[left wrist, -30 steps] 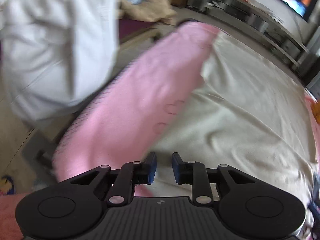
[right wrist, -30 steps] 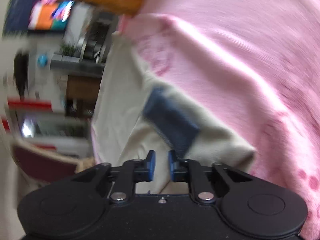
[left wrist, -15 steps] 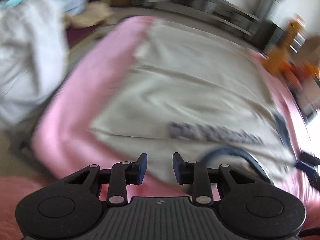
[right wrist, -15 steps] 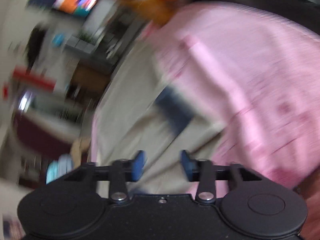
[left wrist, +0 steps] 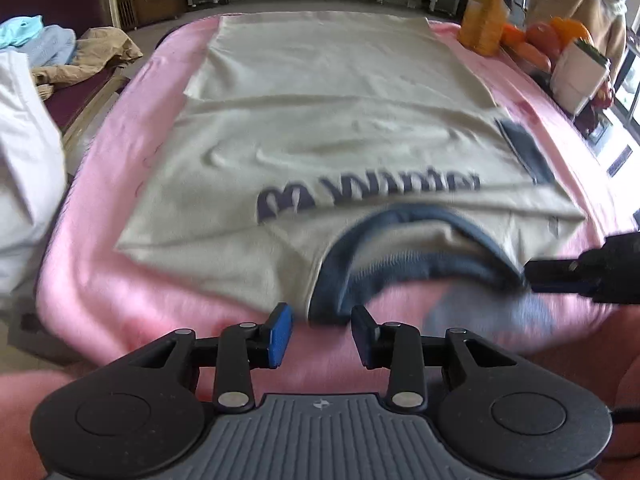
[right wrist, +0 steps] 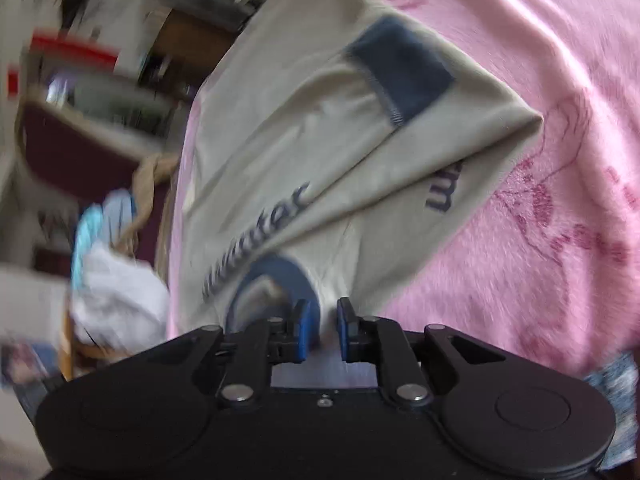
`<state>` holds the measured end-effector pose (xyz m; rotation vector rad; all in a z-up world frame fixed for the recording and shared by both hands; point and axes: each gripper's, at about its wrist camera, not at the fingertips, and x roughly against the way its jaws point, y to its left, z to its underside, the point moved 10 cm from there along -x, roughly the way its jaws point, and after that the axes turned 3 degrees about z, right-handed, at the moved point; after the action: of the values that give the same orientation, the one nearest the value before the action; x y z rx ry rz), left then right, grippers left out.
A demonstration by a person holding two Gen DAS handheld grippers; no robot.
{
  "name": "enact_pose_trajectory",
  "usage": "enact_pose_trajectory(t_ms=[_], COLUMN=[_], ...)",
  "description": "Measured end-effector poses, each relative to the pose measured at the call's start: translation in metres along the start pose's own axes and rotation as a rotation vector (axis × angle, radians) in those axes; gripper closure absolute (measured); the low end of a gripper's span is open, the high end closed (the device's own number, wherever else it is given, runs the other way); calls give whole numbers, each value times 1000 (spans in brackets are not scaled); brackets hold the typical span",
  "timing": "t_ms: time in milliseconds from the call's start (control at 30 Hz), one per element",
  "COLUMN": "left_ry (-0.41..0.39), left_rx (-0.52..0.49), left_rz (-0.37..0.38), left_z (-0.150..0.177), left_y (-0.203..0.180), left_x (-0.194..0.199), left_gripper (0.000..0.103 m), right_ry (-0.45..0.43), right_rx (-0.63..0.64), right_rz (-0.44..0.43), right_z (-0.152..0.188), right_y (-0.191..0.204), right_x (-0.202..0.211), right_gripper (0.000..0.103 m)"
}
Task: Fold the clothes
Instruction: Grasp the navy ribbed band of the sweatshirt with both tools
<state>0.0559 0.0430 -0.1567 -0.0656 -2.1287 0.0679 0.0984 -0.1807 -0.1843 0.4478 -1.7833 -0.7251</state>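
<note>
Left tongs (left wrist: pixel 321 326) gape just short of the navy collar (left wrist: pixel 416 248) of the beige T-shirt (left wrist: pixel 320 120) spread on the pink blanket (left wrist: pixel 100 208), right tongs (right wrist: pixel 320 330) narrowly parted at that collar's other side; grips should land level, either side of it.

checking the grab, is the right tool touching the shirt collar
Touching. In the left wrist view the right tool meets the lifted collar at its right end, with no gap between them.
</note>
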Motion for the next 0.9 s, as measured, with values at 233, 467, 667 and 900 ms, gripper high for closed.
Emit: enact_pose_trajectory(t_ms=[233, 467, 667, 900], left_ry=[-116, -82, -57, -120], left_rx=[73, 102, 110, 104], left_rz=[-68, -62, -45, -3], left_z=[-13, -15, -16, -21], left_y=[16, 14, 10, 5], left_x=[13, 1, -5, 11], left_gripper=[69, 62, 62, 62], right_ry=[-117, -125, -87, -122], right_rx=[-10, -94, -56, 88], right_rz=[-47, -52, -33, -125], right_z=[-9, -17, -12, -8], right_y=[6, 1, 9, 45], right_x=[26, 3, -8, 11], right_gripper=[72, 72, 67, 53])
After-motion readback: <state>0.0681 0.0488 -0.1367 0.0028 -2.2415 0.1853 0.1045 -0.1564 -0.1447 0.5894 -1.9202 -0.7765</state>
